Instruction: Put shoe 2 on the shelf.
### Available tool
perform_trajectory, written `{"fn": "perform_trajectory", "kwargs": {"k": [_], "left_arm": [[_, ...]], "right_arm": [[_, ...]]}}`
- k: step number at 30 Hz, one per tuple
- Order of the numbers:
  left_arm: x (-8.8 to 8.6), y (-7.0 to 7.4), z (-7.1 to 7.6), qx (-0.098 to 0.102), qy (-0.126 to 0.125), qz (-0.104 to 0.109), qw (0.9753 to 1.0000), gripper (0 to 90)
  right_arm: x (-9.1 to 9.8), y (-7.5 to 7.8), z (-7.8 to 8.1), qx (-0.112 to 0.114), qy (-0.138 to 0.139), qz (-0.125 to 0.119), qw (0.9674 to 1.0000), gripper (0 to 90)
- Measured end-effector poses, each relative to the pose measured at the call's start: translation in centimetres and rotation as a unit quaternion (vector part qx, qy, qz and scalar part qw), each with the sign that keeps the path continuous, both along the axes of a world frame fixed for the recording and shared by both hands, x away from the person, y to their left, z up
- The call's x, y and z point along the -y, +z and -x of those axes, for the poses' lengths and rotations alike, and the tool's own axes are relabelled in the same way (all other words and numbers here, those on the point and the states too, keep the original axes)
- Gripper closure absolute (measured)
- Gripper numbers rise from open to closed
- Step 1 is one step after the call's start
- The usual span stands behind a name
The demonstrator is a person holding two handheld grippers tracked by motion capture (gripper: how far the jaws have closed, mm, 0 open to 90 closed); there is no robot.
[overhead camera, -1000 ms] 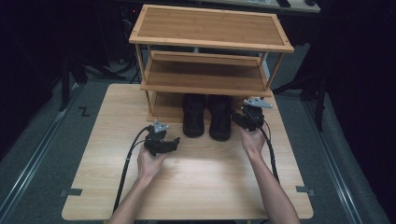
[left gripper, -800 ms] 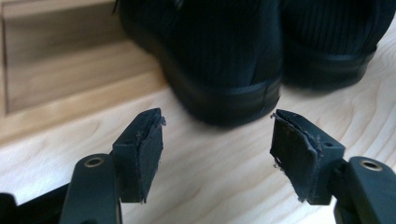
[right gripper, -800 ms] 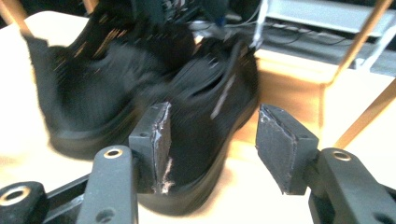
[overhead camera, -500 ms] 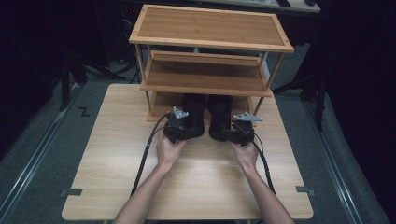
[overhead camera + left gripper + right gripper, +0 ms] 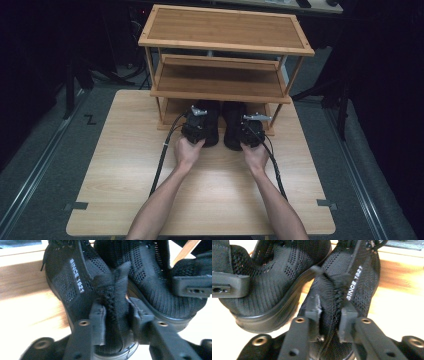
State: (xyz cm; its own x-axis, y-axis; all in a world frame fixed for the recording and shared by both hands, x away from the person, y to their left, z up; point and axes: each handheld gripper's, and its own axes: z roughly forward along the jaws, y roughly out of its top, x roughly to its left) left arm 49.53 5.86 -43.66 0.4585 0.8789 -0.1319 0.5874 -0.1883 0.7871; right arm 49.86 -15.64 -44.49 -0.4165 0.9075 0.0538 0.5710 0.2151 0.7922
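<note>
Both claws advanced onto shoe heels; left claw (image 5: 115, 322) pinching left shoe (image 5: 75, 287); toes hidden.

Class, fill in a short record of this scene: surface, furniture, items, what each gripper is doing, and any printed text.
Surface: wooden table
Furniture: three-tier wooden rack
Items: left shoe, right shoe, black knit, toes under the rack
Left gripper: shut on left shoe's heel
Right gripper: shut on right shoe's heel
Text: "SINCE 1921" on the shoes

Both shoes (image 5: 82, 287) were black perforated knit with white "SINCE 1921" lettering. The rack (image 5: 225, 30) at upper centre was warm brown wood grain, the desk (image 5: 125, 165) pale wood, the floor (image 5: 45, 150) grey.
</note>
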Motion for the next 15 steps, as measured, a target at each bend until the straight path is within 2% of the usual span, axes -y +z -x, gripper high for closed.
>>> {"fn": "perform_trajectory", "kwargs": {"k": [2,4,9,11,13,15], "left_arm": [[0.0,0.2,-0.4,0.003,-0.003,-0.009,1.0,78.1],[-0.1,0.3,-0.5,0.006,-0.003,-0.006,1.0,80.8],[-0.1,0.9,-0.9,0.014,-0.005,-0.001,0.9999,82.4],[0.1,0.8,-1.2,0.019,-0.008,-0.007,0.9998,82.4],[0.4,0.5,-1.3,0.017,-0.007,-0.02,0.9996,82.2],[0.2,0.2,-1.6,0.014,-0.006,-0.021,0.9997,82.0]], "right_arm": [[0.0,0.1,-0.4,0.002,-0.005,-0.002,1.0,79.4],[-0.1,0.2,-0.6,0.003,-0.004,-0.006,1.0,79.8],[-0.6,0.8,-0.9,0.004,-0.007,-0.021,0.9997,79.7],[-1.1,0.8,-1.1,0.004,-0.009,-0.025,0.9996,79.3],[-1.6,0.8,-1.2,0.005,-0.008,-0.02,0.9998,78.8],[-2.1,0.5,-1.5,0.005,-0.007,-0.008,0.9999,78.4]]}}
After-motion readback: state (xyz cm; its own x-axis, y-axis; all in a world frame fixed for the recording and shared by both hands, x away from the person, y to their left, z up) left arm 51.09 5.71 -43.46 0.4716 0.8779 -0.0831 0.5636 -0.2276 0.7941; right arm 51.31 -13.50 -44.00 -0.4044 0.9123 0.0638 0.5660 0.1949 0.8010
